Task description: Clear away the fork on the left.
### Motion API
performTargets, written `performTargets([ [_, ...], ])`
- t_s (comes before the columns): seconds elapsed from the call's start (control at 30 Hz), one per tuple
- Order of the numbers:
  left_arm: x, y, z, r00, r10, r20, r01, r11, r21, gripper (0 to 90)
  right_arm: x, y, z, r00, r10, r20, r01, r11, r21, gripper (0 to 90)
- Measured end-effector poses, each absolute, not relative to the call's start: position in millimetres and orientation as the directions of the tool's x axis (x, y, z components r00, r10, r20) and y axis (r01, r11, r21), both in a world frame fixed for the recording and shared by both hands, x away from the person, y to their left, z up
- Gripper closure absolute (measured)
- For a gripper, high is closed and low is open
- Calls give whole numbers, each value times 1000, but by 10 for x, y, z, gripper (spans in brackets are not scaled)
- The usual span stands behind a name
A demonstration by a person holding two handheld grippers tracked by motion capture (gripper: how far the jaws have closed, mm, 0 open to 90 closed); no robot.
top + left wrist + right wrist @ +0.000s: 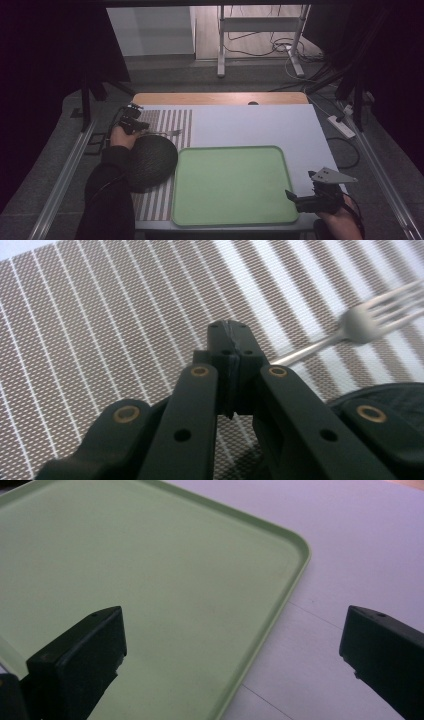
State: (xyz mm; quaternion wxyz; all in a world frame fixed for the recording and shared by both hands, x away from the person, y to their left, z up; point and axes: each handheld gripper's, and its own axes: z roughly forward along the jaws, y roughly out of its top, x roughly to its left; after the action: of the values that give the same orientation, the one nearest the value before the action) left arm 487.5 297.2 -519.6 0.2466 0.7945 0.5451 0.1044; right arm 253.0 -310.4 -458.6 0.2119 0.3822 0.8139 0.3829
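A metal fork [370, 315] lies on the brown-and-white striped placemat [100, 340], its tines pointing away to the right. My left gripper [230, 337] has its jaws pressed together over the end of the fork's handle, low on the mat. In the high view that gripper [132, 121] sits at the mat's far left with the fork [167, 133] stretching right from it. A dark ribbed round bowl [150, 162] rests on the mat just in front of it. My right gripper [232, 645] stands wide open above the near right corner of the green tray [150, 570], holding nothing.
The green tray [230, 150] lies at the front middle of the white tabletop [260, 125]. A power strip [341, 126] and cables lie on the floor to the right. A metal stand [220, 45] rises behind the table.
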Motion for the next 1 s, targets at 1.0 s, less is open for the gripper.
performTargets([
  [1.0,4614,3279,-5209,402,904,-144,871,-330,363,888,2522,-3078,-4590,-639,766,-70,446,442,778,0],
])
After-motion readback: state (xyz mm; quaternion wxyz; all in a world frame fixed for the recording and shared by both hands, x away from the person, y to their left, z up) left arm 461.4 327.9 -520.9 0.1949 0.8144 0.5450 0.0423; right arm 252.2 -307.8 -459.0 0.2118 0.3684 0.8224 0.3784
